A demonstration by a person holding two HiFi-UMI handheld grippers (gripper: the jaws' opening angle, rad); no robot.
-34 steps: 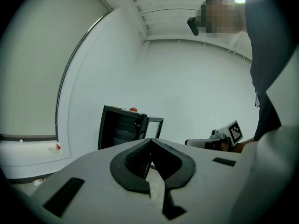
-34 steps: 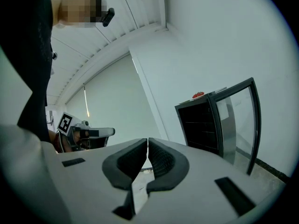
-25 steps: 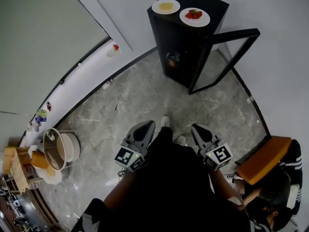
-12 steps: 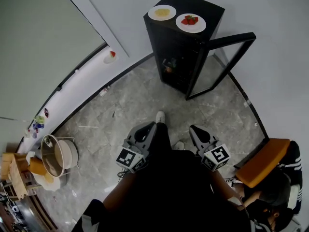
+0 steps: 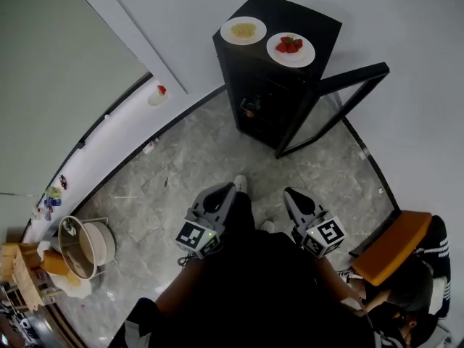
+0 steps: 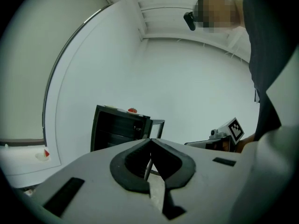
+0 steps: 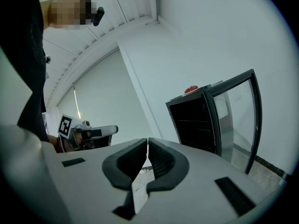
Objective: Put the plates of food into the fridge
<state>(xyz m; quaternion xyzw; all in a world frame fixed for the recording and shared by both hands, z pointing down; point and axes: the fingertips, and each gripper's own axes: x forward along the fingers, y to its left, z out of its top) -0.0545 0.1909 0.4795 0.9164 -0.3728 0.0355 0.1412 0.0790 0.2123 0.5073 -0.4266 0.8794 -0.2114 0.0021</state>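
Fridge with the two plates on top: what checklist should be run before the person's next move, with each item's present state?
1. Fridge door open: ok, it stands swung wide.
2. Both plates on top of the fridge: ok, the strawberry plate and the plate of yellow food sit side by side, apart.
3. Left gripper empty: ok, jaws together, nothing between them.
4. Right gripper empty: ok, jaws together, nothing between them.
5. Jaws ready to take a plate: not ok, both are shut.
6. Free shelf inside: cannot tell, the interior is too dark.
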